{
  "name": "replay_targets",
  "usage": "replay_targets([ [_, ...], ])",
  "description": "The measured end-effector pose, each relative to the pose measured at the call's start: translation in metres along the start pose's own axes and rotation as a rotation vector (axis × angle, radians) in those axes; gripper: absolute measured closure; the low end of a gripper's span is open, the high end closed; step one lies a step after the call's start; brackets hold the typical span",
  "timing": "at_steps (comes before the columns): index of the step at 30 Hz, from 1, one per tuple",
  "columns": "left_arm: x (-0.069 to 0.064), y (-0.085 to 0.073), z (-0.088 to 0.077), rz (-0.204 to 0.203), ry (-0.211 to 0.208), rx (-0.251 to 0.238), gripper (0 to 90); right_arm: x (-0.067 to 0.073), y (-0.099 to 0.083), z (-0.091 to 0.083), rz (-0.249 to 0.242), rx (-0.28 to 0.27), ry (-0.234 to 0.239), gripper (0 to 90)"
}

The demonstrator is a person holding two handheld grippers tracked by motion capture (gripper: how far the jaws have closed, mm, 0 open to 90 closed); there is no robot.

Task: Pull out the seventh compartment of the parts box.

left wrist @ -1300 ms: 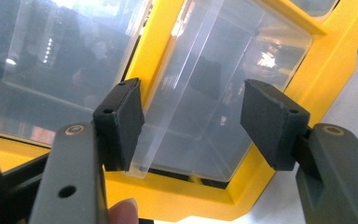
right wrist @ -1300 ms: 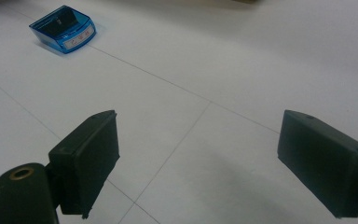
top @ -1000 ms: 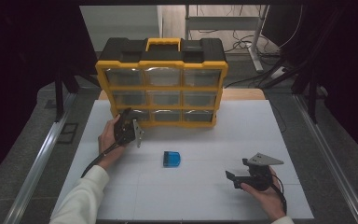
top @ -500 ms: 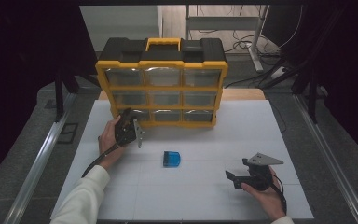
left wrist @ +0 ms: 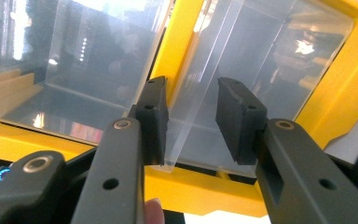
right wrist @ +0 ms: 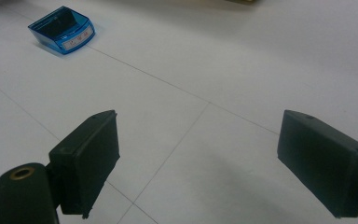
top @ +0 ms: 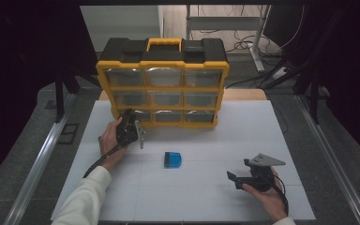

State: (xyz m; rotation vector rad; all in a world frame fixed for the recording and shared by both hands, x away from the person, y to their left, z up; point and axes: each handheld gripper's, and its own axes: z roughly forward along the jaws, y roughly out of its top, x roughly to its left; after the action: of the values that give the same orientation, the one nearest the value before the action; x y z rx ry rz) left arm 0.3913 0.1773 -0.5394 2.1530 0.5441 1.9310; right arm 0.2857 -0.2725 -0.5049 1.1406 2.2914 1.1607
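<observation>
White table (top: 206, 197); left hand-held gripper (left wrist: 192, 122) closing around drawer tab (left wrist: 186, 135).

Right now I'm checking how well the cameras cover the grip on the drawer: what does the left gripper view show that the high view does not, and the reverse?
Left gripper view: the jaws of the left gripper, which have just been closing, stand on either side of a clear drawer's front lip; whether the pads press it yet I cannot tell.

High view: the whole yellow organizer, the blue box on the white table, and the right gripper, open over bare table.

Both: the left gripper at the organizer's bottom-left drawer.
</observation>
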Motion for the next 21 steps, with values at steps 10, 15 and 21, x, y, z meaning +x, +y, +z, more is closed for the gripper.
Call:
replay_targets([
  [10, -0.0005, 0.0005, -0.0001, 0.005, 0.022, 0.004, 69.2, -0.0008, 0.0002, -0.0009, 0.003, -0.004, -0.001, 13.1],
  [15, 0.0002, 0.0002, -0.0004, 0.006, 0.021, 0.001, 71.0, -0.0008, 0.0001, -0.0011, 0.003, -0.004, -0.003, 13.1],
  [21, 0.0001, -0.0004, -0.0011, 0.019, 0.030, -0.009, 72.1, -0.0011, -0.0002, -0.0018, 0.004, -0.005, -0.001, 13.1],
])
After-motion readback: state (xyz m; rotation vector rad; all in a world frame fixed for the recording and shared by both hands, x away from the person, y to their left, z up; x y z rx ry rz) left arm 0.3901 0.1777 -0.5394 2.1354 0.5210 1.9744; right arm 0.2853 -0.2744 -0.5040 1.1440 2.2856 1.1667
